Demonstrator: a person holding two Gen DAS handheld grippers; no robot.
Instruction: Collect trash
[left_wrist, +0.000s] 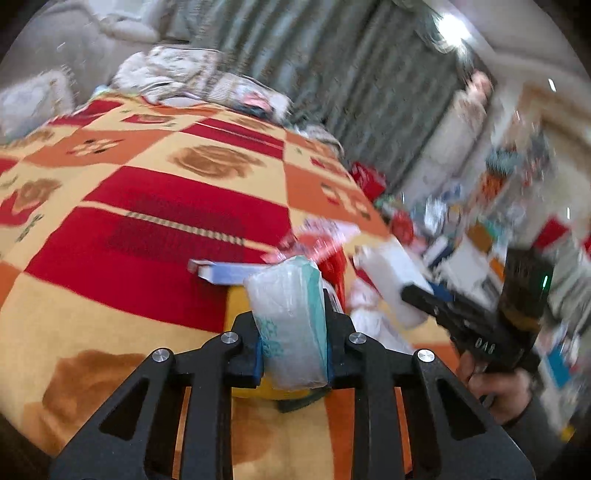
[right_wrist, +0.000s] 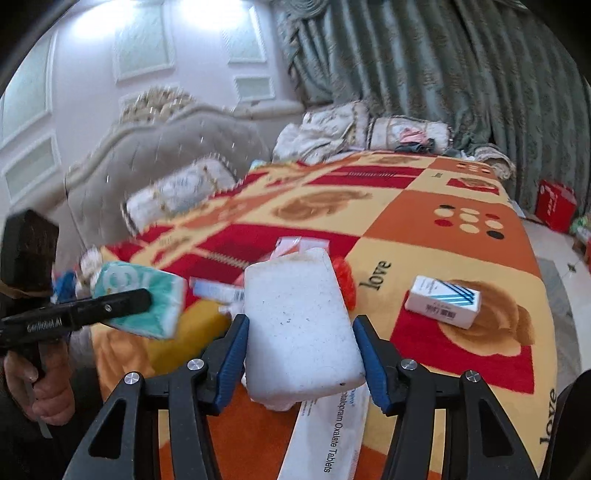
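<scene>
White box (right_wrist: 442, 302) on blanket (right_wrist: 424, 206), near held foam block (right_wrist: 301, 325).

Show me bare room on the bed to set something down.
Free: the blanket between the small box and the pillows. Crowded: the trash pile by both grippers, left and right.

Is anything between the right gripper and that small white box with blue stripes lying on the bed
Yes. The right gripper is shut on a white foam block, which fills the space between its fingers. The striped box lies to the right on the blanket, with nothing visible around it, but the block has to go first.
</scene>
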